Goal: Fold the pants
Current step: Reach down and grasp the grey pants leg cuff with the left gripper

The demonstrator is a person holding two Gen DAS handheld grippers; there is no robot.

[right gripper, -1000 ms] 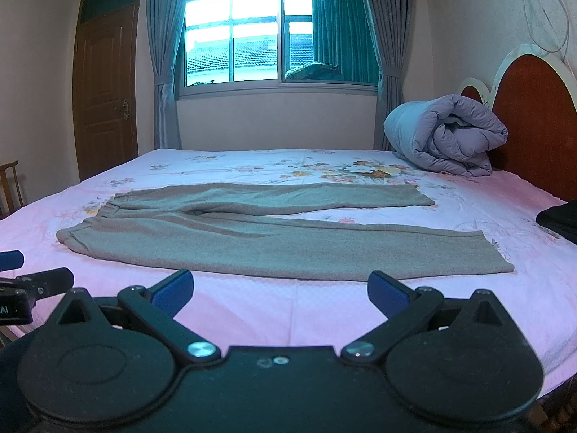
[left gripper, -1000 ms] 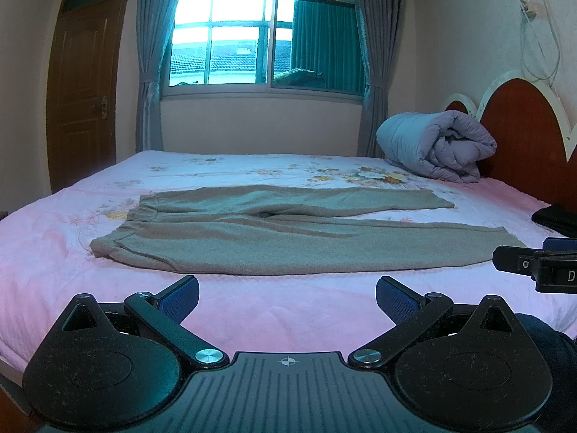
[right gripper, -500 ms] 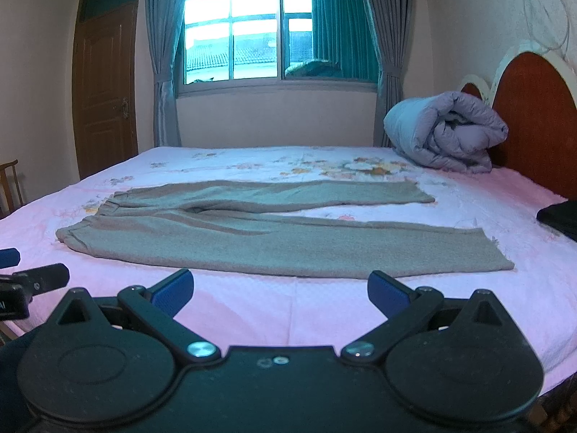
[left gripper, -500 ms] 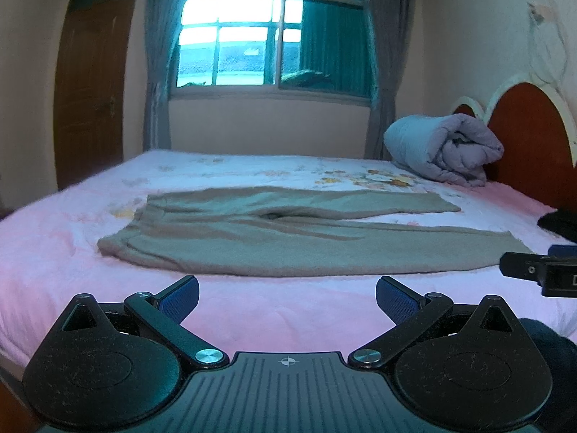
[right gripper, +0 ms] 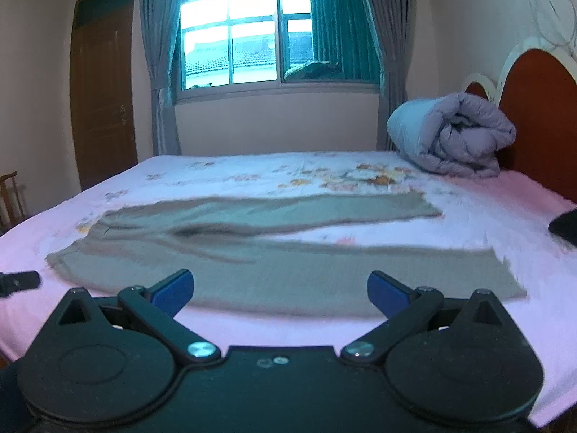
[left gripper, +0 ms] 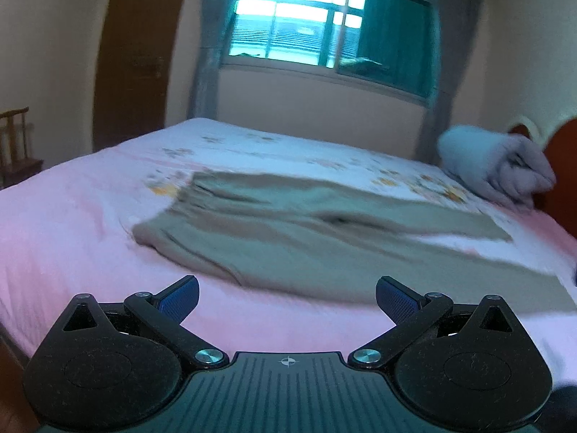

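Both grippers poised at the near edge of the bed, pants laid flat ahead

The left gripper (left gripper: 286, 294) and right gripper (right gripper: 279, 288) point level at the olive pants (right gripper: 252, 252) on the pink bedsheet (right gripper: 487, 216), fingers spread wide, holding nothing

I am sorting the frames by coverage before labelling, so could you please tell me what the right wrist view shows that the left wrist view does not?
Only the right wrist view shows the hem ends of both trouser legs, a dark object at the bed's right edge, and the left gripper's tip low on the left.

Only the left wrist view, which is tilted and blurred, shows the wooden chair more fully.

Both show the olive pants flat on the pink bed, the rolled grey quilt, the window, the door, and their own gripper, left and right, open and empty.
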